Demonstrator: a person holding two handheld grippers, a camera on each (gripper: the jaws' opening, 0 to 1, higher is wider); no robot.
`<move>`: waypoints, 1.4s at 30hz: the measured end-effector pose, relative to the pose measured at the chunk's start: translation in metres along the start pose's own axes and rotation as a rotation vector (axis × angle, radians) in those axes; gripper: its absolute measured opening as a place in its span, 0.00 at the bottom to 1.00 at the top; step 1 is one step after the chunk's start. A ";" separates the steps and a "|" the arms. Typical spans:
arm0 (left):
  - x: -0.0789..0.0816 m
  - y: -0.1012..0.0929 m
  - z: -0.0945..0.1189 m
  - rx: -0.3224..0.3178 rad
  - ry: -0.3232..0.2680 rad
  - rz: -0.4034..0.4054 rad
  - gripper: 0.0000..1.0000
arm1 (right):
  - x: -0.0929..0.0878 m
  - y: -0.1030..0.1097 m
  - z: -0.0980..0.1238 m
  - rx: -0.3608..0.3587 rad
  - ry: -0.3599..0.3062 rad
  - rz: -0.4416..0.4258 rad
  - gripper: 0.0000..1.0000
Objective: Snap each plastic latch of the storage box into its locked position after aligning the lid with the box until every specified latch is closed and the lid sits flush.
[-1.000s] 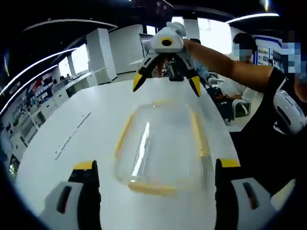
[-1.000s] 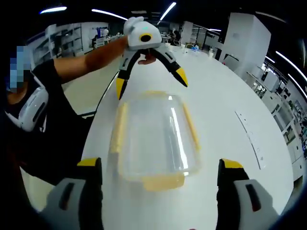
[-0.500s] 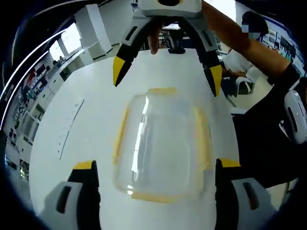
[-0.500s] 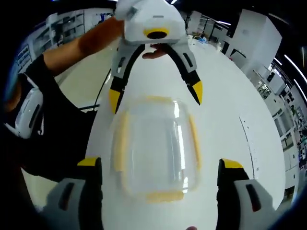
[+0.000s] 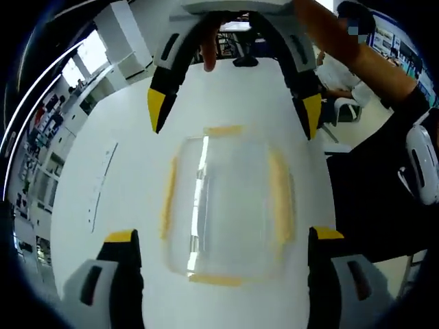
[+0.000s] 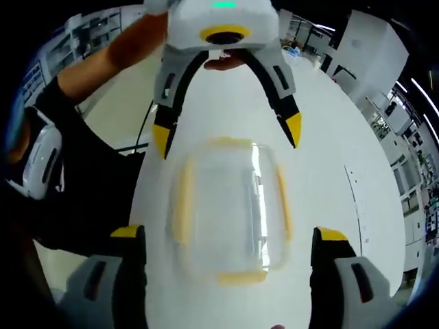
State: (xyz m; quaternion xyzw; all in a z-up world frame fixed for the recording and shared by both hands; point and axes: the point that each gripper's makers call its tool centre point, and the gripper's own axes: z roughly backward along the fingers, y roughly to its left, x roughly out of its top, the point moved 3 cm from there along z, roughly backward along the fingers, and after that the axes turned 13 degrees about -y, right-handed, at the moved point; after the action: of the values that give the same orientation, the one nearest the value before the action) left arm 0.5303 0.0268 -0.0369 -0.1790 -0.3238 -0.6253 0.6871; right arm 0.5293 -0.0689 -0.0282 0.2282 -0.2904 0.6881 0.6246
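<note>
Clear storage box (image 5: 223, 205) with its yellow latches (image 5: 277, 200) lies flat on the white bench (image 5: 116, 178), lid on, squarely between the two grippers, which face each other from opposite short ends, probably so each can work the latch nearest it. Left gripper (image 5: 223, 236) has its fingers (image 5: 122, 237) spread wide and empty, straddling the near end of the box; right gripper (image 6: 230, 236) likewise gapes open with nothing held, its fingers either side of the opposite end. Judged from the blur, whether any latch is already snapped down cannot be told.
</note>
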 end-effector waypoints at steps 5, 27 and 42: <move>0.006 -0.001 0.007 0.000 0.023 -0.023 1.00 | 0.007 0.007 0.007 -0.005 0.008 0.032 1.00; -0.013 0.010 -0.029 -0.040 0.072 0.031 1.00 | -0.013 -0.005 -0.029 0.023 0.049 -0.023 1.00; -0.023 0.025 -0.038 -0.051 0.105 0.042 1.00 | -0.022 -0.010 -0.036 0.020 0.077 -0.018 1.00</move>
State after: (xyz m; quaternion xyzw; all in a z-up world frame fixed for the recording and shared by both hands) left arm 0.5633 0.0234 -0.0762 -0.1702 -0.2676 -0.6272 0.7114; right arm 0.5433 -0.0596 -0.0680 0.2103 -0.2569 0.6936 0.6393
